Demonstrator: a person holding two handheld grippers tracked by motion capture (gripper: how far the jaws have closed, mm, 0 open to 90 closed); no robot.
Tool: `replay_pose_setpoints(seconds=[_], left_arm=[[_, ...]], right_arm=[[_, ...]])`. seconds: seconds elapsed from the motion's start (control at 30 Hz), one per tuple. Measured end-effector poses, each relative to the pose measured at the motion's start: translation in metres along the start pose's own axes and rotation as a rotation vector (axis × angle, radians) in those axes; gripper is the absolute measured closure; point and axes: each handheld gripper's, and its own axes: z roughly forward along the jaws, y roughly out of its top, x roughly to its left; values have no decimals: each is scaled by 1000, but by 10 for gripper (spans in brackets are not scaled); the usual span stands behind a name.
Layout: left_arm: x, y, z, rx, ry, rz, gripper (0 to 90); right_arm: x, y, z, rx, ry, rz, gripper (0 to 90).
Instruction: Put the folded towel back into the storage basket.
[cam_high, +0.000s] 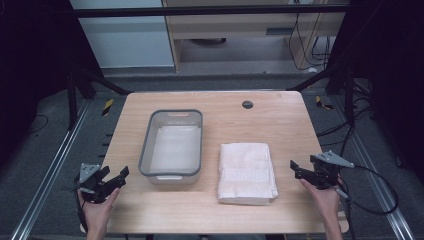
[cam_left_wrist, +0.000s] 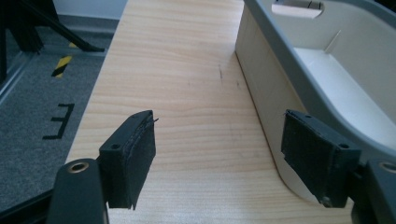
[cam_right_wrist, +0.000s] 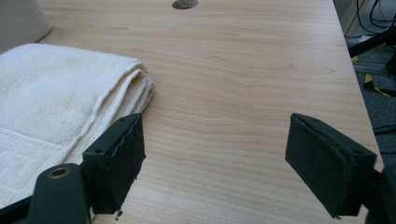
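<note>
Leftmost, the left gripper (cam_high: 114, 179) is held by a hand (cam_high: 96, 210) at the near left corner of the wooden table (cam_high: 280, 115), its jaws spread apart with nothing between them. Just to its right, a grey-rimmed plastic tub (cam_high: 172, 142) is seen standing empty. Beside the tub, a folded white towel (cam_high: 246, 172) is laid flat. Farthest right, the right gripper (cam_high: 298, 170) is held near the towel's edge, jaws likewise spread wide and empty.
</note>
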Motion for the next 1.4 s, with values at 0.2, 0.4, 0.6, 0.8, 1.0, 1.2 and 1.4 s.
replay_pose_setpoints(seconds=[0.2,0.4,0.6,0.8,1.0,1.2,1.4], left_arm=[[-2,8,-11,-48,-26,-17,259],[-13,12,-17,-64,-47,5,270],[-25,14,-18,-61,-72,39,278],[-35,17,-21,-71,-90,54,281],[-41,20,-24,-93,-111,50,290],[-50,24,-26,-108,-137,51,299],[-60,27,-24,-110,-167,64,301]], right_arm=[[3,2,-2,-8,4,-16,199],[4,4,-5,-27,8,-16,202],[7,7,-8,-43,22,-21,217],[12,13,-11,-62,43,-29,232],[15,23,-14,-86,67,-39,251],[18,32,-15,-103,95,-49,267],[20,40,-11,-93,132,-55,258]])
